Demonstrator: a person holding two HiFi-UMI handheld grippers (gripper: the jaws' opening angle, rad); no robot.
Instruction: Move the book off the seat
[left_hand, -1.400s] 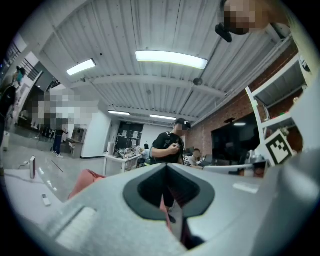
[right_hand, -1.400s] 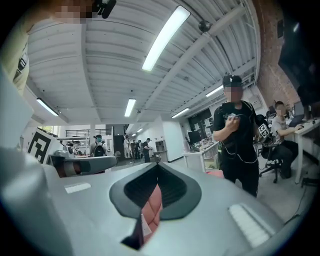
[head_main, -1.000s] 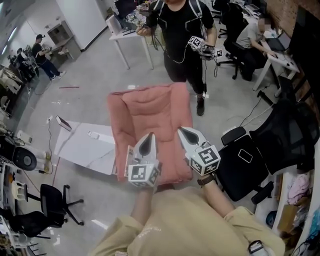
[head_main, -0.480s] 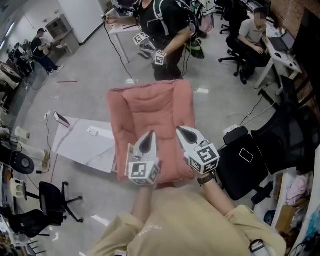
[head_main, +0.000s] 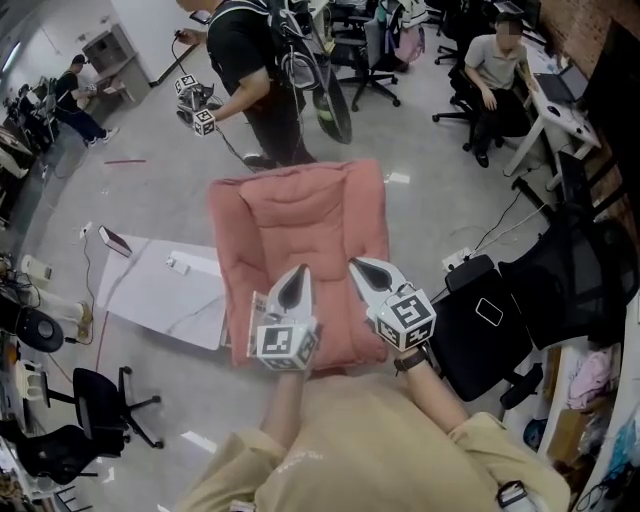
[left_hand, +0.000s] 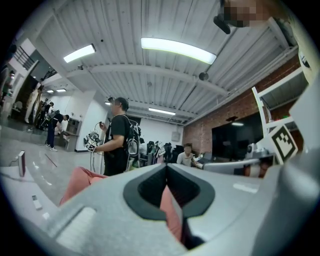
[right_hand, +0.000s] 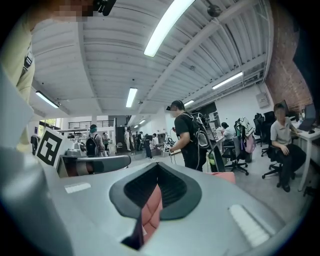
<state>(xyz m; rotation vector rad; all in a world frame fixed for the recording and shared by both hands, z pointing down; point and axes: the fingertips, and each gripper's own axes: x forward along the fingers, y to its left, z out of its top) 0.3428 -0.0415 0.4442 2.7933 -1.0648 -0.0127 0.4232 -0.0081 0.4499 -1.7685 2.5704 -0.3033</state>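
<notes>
A pink padded seat (head_main: 300, 225) stands on the floor in front of me in the head view. No book shows on its cushion or anywhere else in these views. My left gripper (head_main: 298, 272) hovers over the seat's near left part, jaws shut with nothing between them. My right gripper (head_main: 356, 265) is beside it over the near right part, also shut and empty. In the left gripper view the closed left gripper (left_hand: 166, 165) points level across the room, pink cushion (left_hand: 80, 180) below. The right gripper (right_hand: 157, 164) in its own view shows the same, with pink fabric (right_hand: 150, 207) seen through the notch.
A white board (head_main: 165, 295) lies on the floor left of the seat, a small device (head_main: 112, 241) at its corner. Black office chairs (head_main: 490, 325) crowd the right side. A person in black (head_main: 250, 75) holding grippers walks behind the seat; another person (head_main: 495, 65) sits at a desk.
The person in black has walked from right to left behind the seat. Both of my grippers have stayed in nearly the same place, still shut.
</notes>
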